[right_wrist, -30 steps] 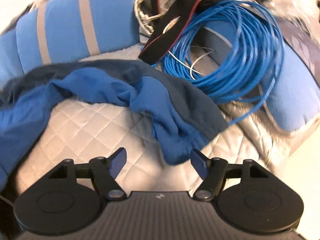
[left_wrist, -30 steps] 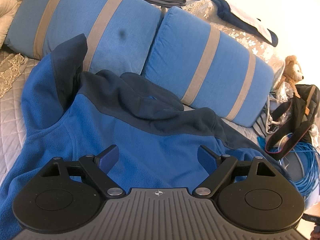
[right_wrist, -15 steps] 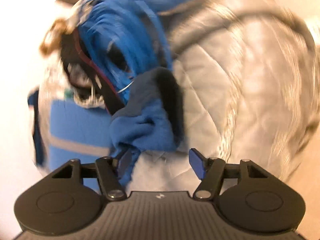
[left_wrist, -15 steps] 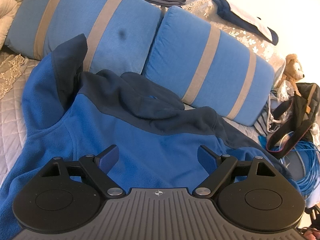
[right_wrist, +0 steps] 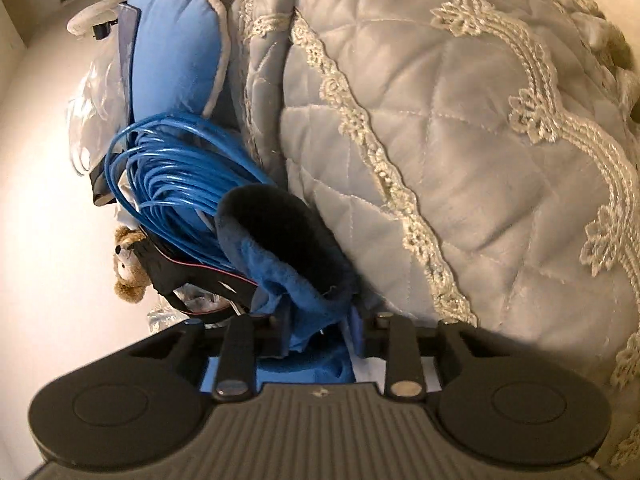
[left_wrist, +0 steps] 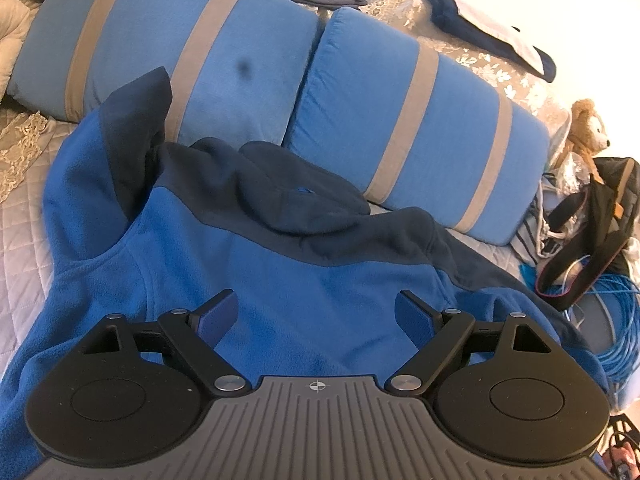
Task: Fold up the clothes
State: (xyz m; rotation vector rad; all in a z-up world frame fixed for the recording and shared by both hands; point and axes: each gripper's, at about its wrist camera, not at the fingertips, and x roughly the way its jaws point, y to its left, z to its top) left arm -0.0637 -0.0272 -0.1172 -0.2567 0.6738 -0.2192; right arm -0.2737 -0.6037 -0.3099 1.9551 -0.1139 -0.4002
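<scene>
- Fleece (left_wrist: 256, 280) lies spread on the quilt (left_wrist: 20, 248), collar far, against two striped pillows (left_wrist: 400, 128); long axis runs left-right, sleeve to sleeve.
- Left sleeve (left_wrist: 132, 120) is flipped up against the left pillow.
- Right claw (right_wrist: 320, 332) is narrow, clamped on the right cuff (right_wrist: 280, 248); cuff opening faces the camera, cloth bunched between the jaws.
- Left claw (left_wrist: 316, 312) is wide, holds nothing, hovers over the near body of the fleece.
- Key relation: fleece body lies left of the held cuff, so the sleeve likely folds leftward across it; left claw is nearer the body.
- Left view shows the whole garment but not the grip; right view shows the grip, cable coil (right_wrist: 168, 168) just left of cuff, teddy (right_wrist: 128, 268) beyond.
</scene>
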